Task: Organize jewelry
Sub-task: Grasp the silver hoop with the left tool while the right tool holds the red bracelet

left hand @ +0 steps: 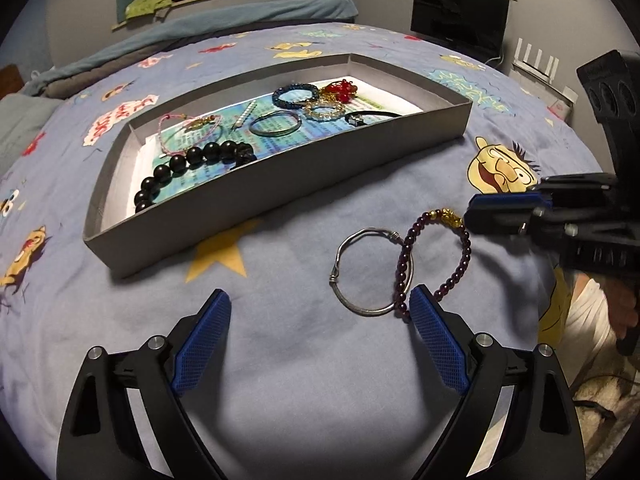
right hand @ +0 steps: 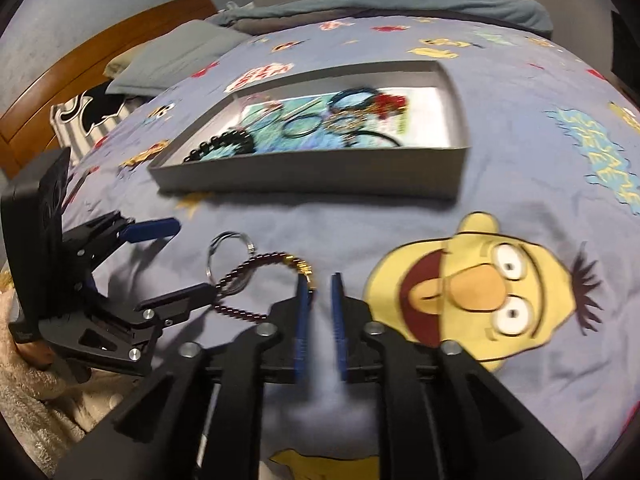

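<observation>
1. My left claw (left hand: 320, 312) is released, jaws spread wide, hovering low over the blue cartoon-print bedspread (left hand: 280, 344).
2. My right claw (right hand: 320, 280) is parted by a narrow gap and grasps nothing; its left fingertip (right hand: 302, 286) sits at the gold charm.
3. The dark garnet bead bracelet with gold charm (left hand: 436, 256) lies on the bedspread, overlapping the thin silver wire bangle (left hand: 370, 272).
4. The shallow grey cardboard tray (left hand: 256, 192) beyond holds a black bead bracelet (left hand: 192, 164) and other bangles.
</observation>
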A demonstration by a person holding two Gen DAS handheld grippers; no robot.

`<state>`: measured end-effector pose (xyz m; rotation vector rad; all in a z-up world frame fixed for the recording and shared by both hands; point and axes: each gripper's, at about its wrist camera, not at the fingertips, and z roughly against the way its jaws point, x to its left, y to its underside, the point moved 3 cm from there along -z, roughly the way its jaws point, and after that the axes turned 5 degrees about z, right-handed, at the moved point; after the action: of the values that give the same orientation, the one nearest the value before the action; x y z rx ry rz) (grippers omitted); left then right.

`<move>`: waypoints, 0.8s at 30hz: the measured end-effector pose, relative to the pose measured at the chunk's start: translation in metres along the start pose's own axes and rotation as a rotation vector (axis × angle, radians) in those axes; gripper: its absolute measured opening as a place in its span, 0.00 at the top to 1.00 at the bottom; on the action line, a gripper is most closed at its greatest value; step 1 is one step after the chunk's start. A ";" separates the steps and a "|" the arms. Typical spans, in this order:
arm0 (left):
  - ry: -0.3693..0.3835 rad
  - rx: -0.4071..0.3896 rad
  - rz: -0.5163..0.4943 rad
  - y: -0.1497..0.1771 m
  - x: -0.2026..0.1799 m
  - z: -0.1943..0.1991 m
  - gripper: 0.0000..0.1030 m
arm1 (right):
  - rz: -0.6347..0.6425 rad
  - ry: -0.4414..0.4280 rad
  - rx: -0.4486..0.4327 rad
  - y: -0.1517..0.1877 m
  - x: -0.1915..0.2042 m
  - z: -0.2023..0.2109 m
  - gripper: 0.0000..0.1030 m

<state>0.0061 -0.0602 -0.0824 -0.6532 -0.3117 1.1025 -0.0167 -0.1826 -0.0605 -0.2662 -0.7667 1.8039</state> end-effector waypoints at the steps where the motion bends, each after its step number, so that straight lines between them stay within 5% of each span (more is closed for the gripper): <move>1: -0.002 0.002 0.002 0.001 0.001 0.000 0.11 | 0.004 0.000 0.001 0.000 0.002 -0.001 0.80; 8: 0.000 0.004 0.010 0.001 0.003 -0.001 0.11 | 0.024 0.020 0.014 0.001 0.007 -0.013 0.80; 10: 0.001 0.003 0.010 0.000 0.003 -0.002 0.11 | 0.033 0.036 0.006 0.001 0.006 -0.012 0.94; 24: 0.035 -0.030 -0.033 -0.003 -0.013 -0.008 0.14 | -0.011 0.048 -0.116 -0.012 -0.018 0.038 0.94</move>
<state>0.0069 -0.0754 -0.0857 -0.6909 -0.3087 1.0556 -0.0209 -0.2106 -0.0270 -0.3790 -0.8385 1.7392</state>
